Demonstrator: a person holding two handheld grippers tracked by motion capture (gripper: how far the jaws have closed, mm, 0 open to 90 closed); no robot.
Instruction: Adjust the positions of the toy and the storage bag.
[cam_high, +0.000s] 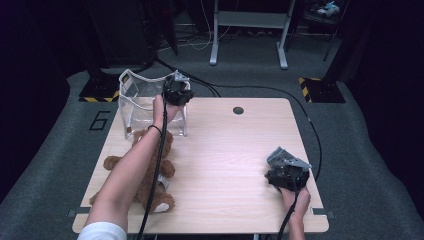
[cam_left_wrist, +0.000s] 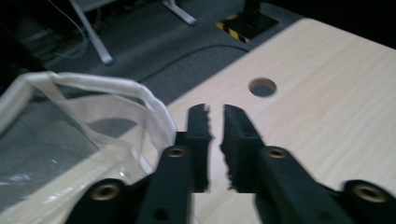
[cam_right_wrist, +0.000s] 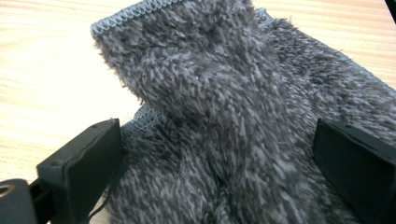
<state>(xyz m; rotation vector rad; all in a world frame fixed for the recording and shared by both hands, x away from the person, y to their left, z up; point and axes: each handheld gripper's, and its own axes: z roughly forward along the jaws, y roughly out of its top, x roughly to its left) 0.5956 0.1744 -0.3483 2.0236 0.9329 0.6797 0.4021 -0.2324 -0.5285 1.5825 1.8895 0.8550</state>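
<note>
A clear plastic bag (cam_high: 134, 105) with white trim stands open at the table's far left. My left gripper (cam_high: 177, 91) hovers at its right rim. In the left gripper view the bag (cam_left_wrist: 93, 116) lies to the left of that gripper (cam_left_wrist: 215, 112), whose jaws stand a narrow gap apart with nothing between them. A brown teddy bear (cam_high: 150, 172) lies on the table under the person's left forearm. Near the front right edge my right gripper (cam_high: 287, 172) rests low on the table. Its jaws (cam_right_wrist: 217, 135) stand wide on either side of a grey fuzzy cloth (cam_right_wrist: 224, 93), which is folded on the wood.
The light wooden table (cam_high: 225, 150) has a round cable hole (cam_high: 238, 110) near its far edge, also in the left gripper view (cam_left_wrist: 262, 87). Cables trail from both grippers over the grey floor. A white desk frame (cam_high: 250, 30) stands behind the table.
</note>
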